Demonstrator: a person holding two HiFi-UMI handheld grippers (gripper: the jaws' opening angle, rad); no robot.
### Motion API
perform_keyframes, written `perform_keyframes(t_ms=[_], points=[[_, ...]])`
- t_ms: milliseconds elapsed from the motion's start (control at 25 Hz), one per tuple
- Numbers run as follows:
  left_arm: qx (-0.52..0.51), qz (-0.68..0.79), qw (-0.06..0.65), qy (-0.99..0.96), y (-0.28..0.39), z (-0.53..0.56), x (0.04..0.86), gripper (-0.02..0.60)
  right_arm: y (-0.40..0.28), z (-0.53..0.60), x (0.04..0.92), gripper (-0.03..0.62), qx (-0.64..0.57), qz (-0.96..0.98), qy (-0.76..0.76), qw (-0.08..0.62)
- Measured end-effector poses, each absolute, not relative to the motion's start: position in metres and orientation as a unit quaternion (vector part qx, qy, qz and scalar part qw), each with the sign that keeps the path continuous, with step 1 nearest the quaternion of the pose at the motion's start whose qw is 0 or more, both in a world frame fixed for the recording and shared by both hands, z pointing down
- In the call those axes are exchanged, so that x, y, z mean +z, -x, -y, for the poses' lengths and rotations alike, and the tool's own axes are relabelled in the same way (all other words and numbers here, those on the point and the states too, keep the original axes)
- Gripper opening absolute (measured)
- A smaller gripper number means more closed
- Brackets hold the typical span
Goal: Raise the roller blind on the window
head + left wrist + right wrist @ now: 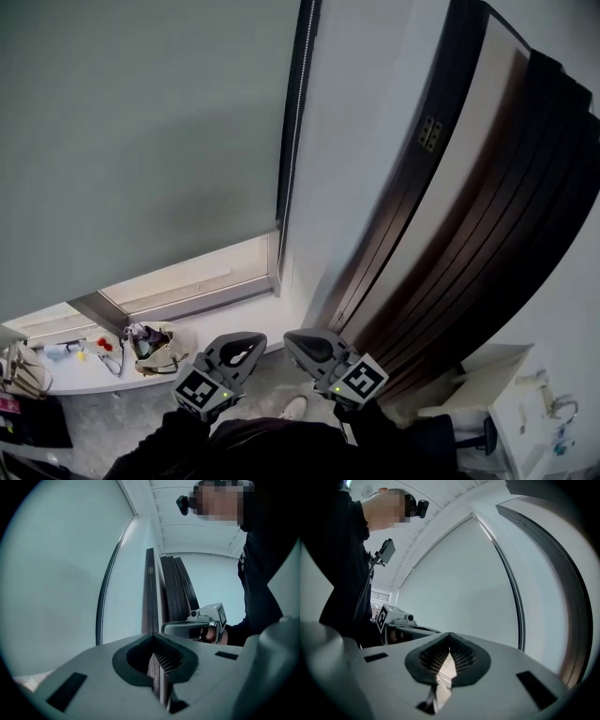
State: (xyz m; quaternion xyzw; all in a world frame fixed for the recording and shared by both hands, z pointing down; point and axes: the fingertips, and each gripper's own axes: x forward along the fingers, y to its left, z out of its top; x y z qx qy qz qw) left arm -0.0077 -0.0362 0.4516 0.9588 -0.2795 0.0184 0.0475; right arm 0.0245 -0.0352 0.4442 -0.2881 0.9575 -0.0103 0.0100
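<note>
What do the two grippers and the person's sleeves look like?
Both the left gripper and the right gripper are grey moulded shells with dark ribbed pads. Each bears a cube with black-and-white square markers. The sleeves are dark.

The left gripper (pixel 251 343) and the right gripper (pixel 298 342) are held side by side close in front of the person, pointing level, their tips near each other. Each has its jaws pressed together with nothing between them. Dark sleeves (pixel 173 439) cover both forearms behind them.
</note>
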Motion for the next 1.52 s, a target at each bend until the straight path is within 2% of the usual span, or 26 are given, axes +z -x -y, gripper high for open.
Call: perform_keyframes(t_ms=[360,680,1000,1200,1520], points=[[0.044,0.333,0.037,-0.941,-0.032,0.112,0.45,0.008,-0.077,0.092,0.453,0.006,-0.025,-0.962,0.27,0.013],[0.032,0.331,0.031,-0.943,-0.038,0.181,0.444,0.009,-0.08,0.129,0.452,0.006,-0.026,-0.96,0.277,0.013],[0.015,0.307,0.0,-0.952,-0.054,0.281,0.395,0.14,-0.072,0.155,0.451,0.006,-0.025,-0.946,0.324,0.012],[-0.01,0.303,-0.028,-0.952,-0.063,0.33,0.362,0.16,-0.074,0.167,0.45,0.008,-0.03,-0.934,0.356,0.01],[-0.026,0.282,-0.032,-0.958,-0.097,0.366,0.34,0.172,-0.082,0.176,0.452,0.008,-0.032,-0.917,0.396,0.011]])
